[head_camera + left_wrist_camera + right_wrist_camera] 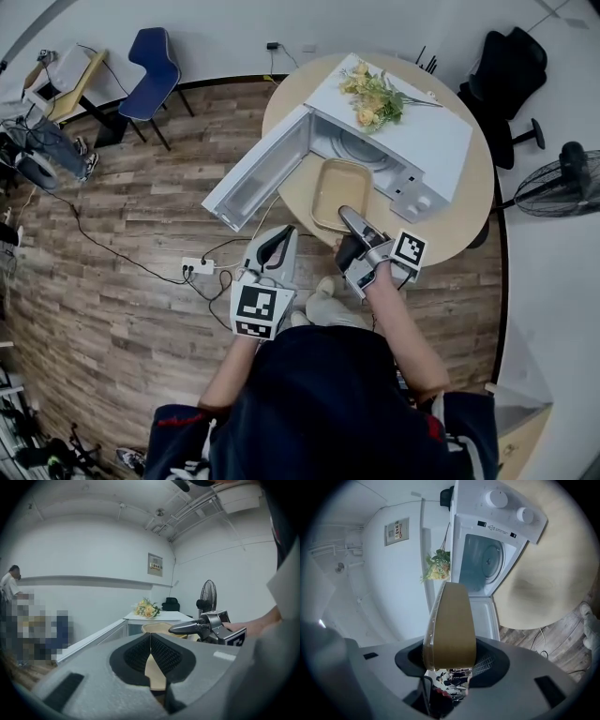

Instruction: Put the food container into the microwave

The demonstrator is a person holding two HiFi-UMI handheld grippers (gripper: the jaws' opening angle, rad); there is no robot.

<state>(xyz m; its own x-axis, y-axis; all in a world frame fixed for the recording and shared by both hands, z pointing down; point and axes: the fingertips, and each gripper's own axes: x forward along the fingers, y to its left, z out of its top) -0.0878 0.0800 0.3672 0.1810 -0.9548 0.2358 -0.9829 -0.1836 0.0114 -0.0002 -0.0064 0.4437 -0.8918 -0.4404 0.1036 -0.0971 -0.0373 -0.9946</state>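
Observation:
The tan food container (337, 190) sits in front of the white microwave's (412, 131) open cavity, over the round table. My right gripper (350, 217) is shut on the container's near rim. In the right gripper view the container (450, 625) rises edge-on from between the jaws, with the lit cavity (483, 563) beyond it. The microwave door (258, 169) stands swung open to the left. My left gripper (281, 236) hovers off the table's near edge, shut and empty; its pads (161, 651) meet in the left gripper view, where the container (157, 627) shows ahead.
A bunch of yellow flowers (375, 94) lies on top of the microwave. Its two knobs (424, 202) face the near right. A power strip and cables (199, 266) lie on the wooden floor. A blue chair (150, 70), a black chair (511, 66) and a fan (567, 178) ring the table.

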